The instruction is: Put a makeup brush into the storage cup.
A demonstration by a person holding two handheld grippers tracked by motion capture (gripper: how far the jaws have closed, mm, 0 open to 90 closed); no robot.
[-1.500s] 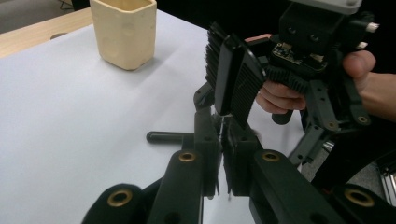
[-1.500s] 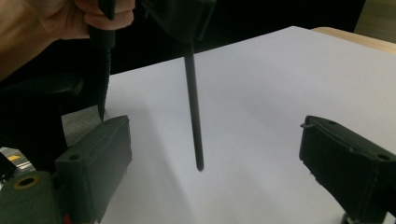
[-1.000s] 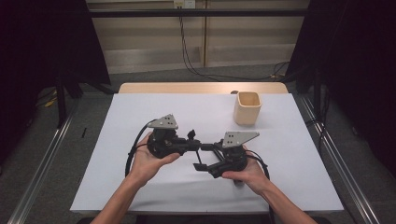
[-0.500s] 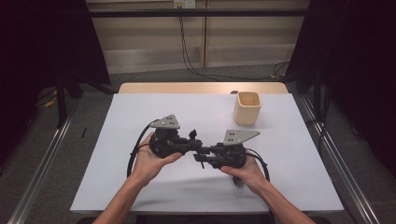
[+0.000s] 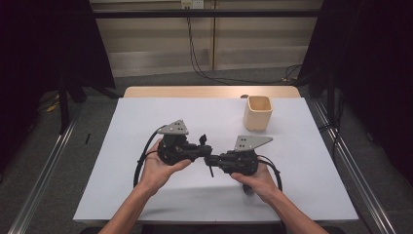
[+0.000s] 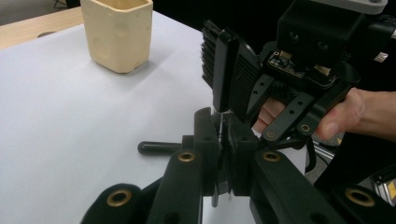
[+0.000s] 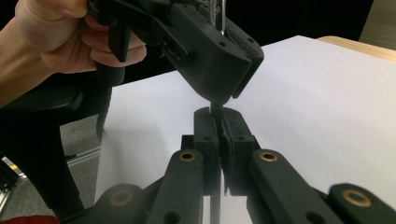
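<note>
Left gripper [image 5: 202, 148] showing matt black plastic, brass-looking rivets glinting on arms. Right gripper [image 5: 214, 158] looking same matt black plastic, grey plate on top looking dull. Brush [image 6: 219, 70] between them showing black ribbed plastic, stiff dark bristles. Cup [image 5: 257, 112] near far right corner looking matt cream, faintly dimpled. Table cover [image 5: 146, 112] lying smooth, matt white; wooden table [image 5: 204, 91] edge showing at far edge.

The table [image 5: 146, 122] has a white top with a bare wooden strip along its far edge. Grey floor [image 5: 44, 161] surrounds it, with metal rails [image 5: 34, 195] on both sides. Black curtains [image 5: 44, 44] flank a pale panelled wall [image 5: 156, 44], down which black cables [image 5: 195, 53] hang.
</note>
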